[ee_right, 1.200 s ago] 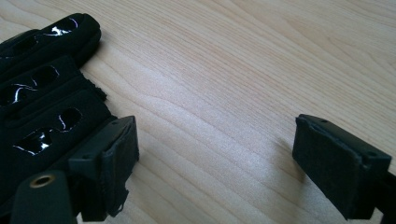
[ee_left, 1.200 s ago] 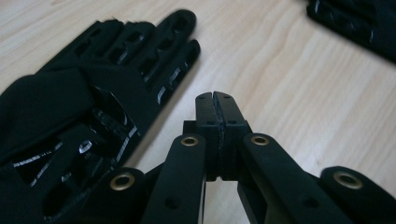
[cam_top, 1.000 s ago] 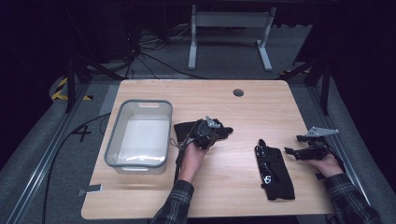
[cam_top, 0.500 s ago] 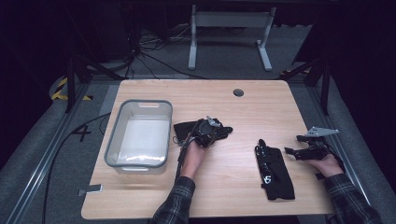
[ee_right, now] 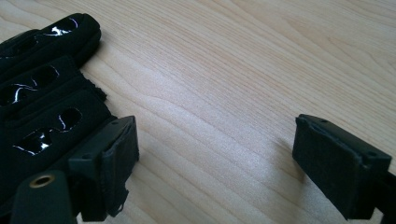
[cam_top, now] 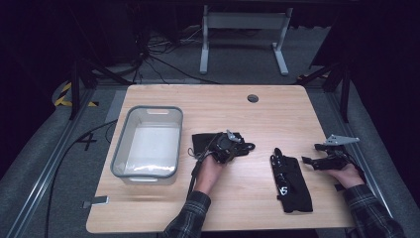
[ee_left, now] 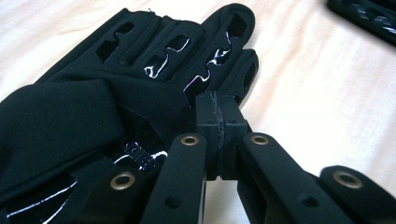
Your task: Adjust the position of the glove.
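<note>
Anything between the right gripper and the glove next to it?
Nothing visible. The right gripper sits with jaws open beside the right glove, bare table between the jaws; that glove lies just off one jaw.

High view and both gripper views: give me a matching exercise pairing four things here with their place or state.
Things:
1. left gripper
2. right gripper
3. grey bin
4. glove by the right hand

Places or states:
A. lies flat on the table, pointing away from the person, beside open jaws
B. jaws pressed together, at the edge of the other glove
C. jaws wide apart over bare wood
D. stands at the table's left, nothing visible in it

Pairs: 1-B, 2-C, 3-D, 4-A
</note>
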Motion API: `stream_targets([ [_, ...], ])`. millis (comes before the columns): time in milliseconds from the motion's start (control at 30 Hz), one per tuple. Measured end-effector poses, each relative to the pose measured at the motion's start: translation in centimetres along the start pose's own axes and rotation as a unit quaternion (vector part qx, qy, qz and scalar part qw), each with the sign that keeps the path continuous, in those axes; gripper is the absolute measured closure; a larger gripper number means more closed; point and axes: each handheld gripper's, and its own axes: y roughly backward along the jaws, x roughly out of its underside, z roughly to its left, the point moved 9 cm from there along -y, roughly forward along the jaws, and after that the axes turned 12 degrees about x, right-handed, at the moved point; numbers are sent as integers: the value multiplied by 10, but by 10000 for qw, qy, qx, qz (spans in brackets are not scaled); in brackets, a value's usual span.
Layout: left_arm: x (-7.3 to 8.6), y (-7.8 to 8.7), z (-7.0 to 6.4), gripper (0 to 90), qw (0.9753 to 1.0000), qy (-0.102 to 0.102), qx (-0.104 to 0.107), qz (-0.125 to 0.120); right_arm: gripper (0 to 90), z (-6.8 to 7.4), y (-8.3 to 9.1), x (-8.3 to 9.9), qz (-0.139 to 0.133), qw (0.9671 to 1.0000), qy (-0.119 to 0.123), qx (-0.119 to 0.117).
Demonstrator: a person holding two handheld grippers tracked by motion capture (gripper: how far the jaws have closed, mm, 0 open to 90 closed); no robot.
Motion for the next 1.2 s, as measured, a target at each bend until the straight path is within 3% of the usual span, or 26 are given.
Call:
stream_targets([
  [333, 0, -11, -34, 900, 9992, -212, 340, 75, 151, 0, 0, 0, 0, 10000, 0, 0],
  [567, -4, -18, -45, 899, 9984, -298, 479, 93, 151, 0, 0, 0, 0, 10000, -1, 0],
  [733, -5, -15, -46, 850, 9982, -305, 513, 57, 151, 0, 0, 0, 0, 10000, -1, -1],
  [900, -7, 4, -45, 863, 9986, -337, 395, -59, 151, 0, 0, 0, 0, 10000, 0, 0],
  [1200, 9, 33, -27, 896, 9999, -86, 101, -91, 151, 0, 0, 0, 2, 10000, 2, 0],
])
